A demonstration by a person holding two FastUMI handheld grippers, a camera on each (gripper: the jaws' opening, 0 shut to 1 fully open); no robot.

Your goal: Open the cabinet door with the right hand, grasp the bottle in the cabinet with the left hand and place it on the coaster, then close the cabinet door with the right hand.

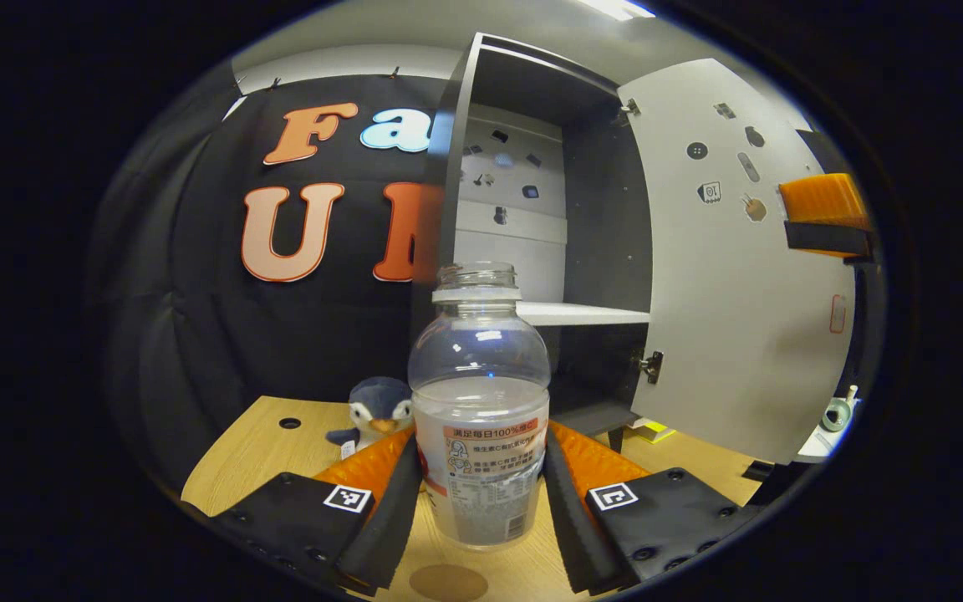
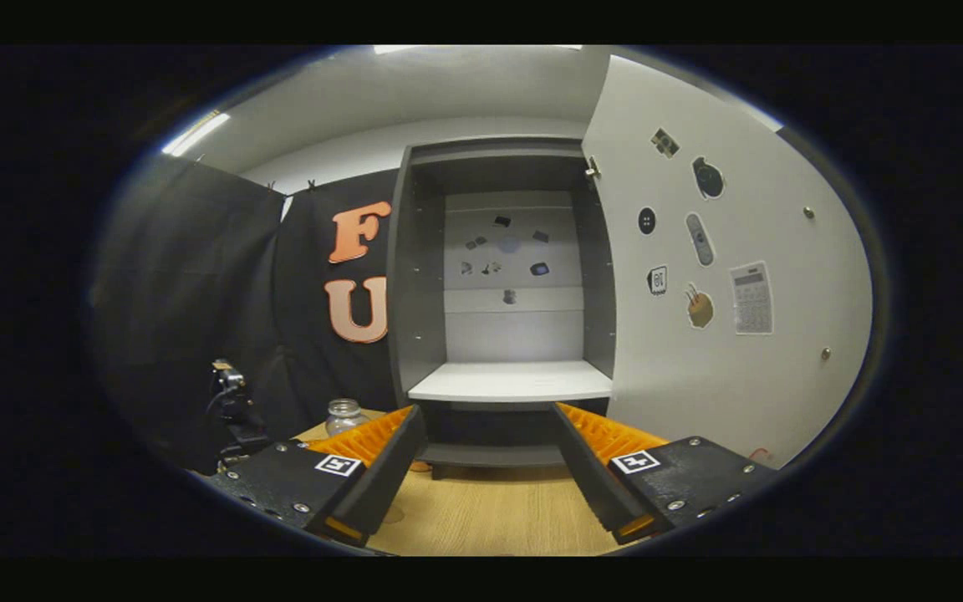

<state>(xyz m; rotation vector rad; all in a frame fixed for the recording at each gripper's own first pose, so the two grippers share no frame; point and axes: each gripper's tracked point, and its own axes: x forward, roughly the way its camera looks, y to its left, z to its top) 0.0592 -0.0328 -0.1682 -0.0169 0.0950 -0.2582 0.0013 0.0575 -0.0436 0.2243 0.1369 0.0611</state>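
A clear plastic bottle point(image 1: 480, 418), uncapped with a printed label, stands upright between the fingers of my left gripper point(image 1: 481, 435), which is shut on its lower half. A round brown coaster point(image 1: 448, 583) lies on the wooden table just in front of and below the bottle's base. The cabinet point(image 1: 532, 167) stands behind with its white door point(image 1: 724, 293) swung wide to the right. In the right gripper view my right gripper point(image 2: 488, 414) is open, facing the bare white shelf point(image 2: 515, 380). The bottle point(image 2: 343, 415) shows small at the left, and the door point(image 2: 732, 293) at the right.
A small penguin plush point(image 1: 377, 410) sits on the wooden table point(image 1: 281, 443) left of the bottle. The other gripper point(image 1: 824, 213) shows by the door's outer edge. Stickers dot the door and the cabinet's back panel. A small object point(image 1: 837, 414) lies at the far right.
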